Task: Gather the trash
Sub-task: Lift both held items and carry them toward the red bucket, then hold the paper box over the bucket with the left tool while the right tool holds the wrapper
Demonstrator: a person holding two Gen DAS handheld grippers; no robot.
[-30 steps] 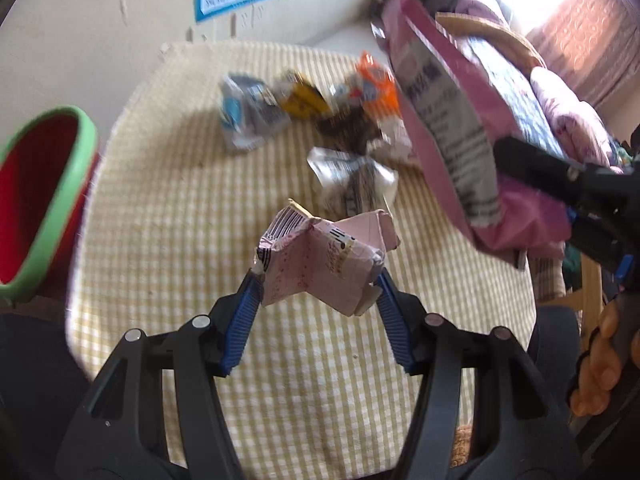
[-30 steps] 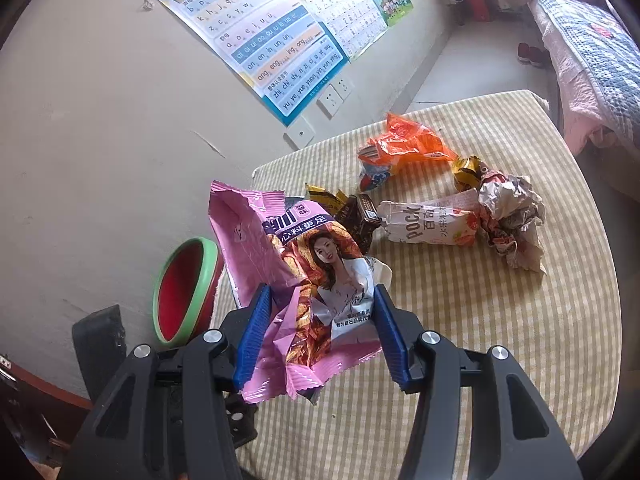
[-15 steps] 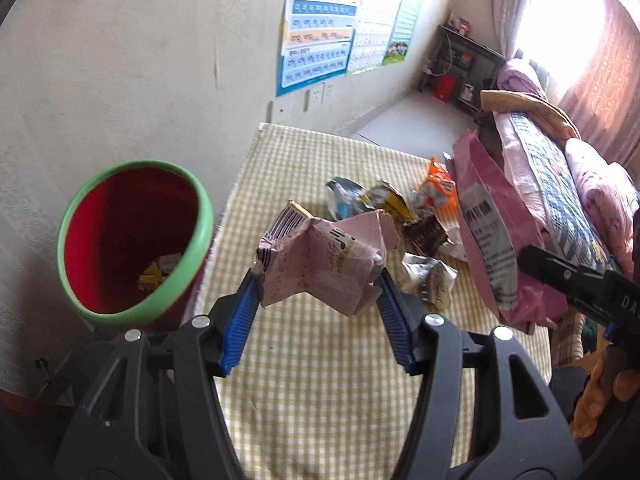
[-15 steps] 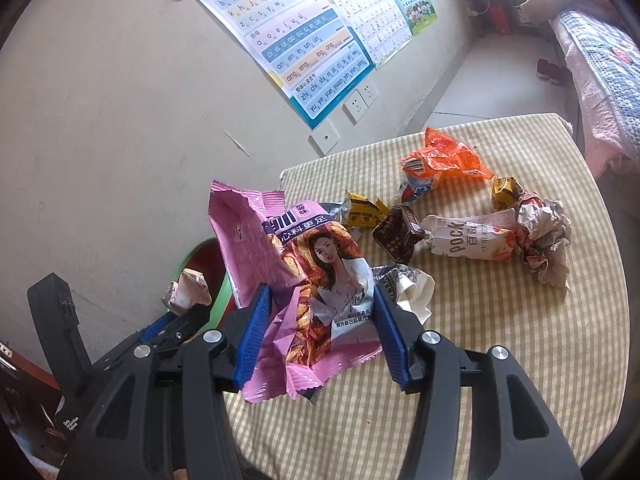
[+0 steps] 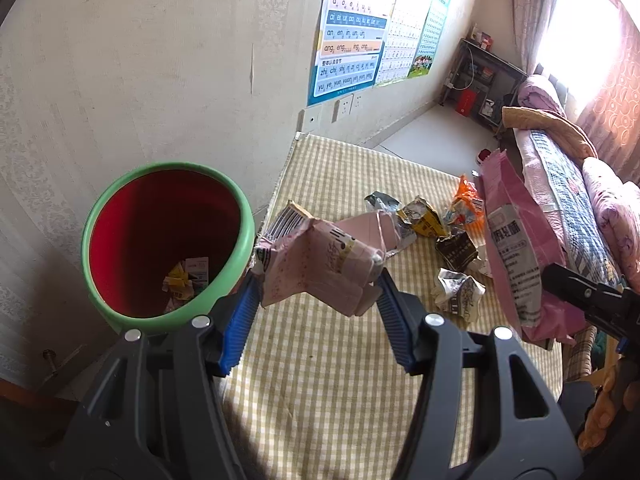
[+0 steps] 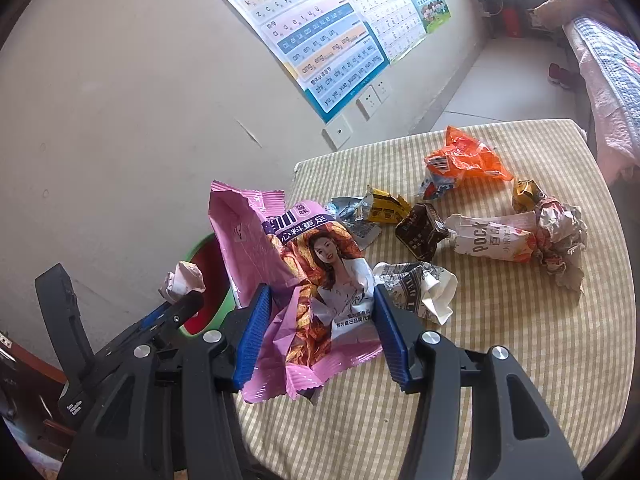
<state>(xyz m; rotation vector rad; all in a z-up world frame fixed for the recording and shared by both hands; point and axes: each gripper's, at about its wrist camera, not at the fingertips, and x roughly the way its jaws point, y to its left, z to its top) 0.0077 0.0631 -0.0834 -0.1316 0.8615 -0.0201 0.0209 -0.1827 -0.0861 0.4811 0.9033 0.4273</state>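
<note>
The left gripper (image 5: 316,300) is clamped on a crumpled pink carton (image 5: 320,264), held in the air just beside the green rim of the red bin (image 5: 168,244), which has a few scraps at its bottom. The right gripper (image 6: 320,328) grips a pink snack bag (image 6: 304,280) above the checked table (image 6: 520,340), where 7 or so more wrappers lie, among them an orange wrapper (image 6: 464,158) and a brown carton (image 6: 422,230).
</note>
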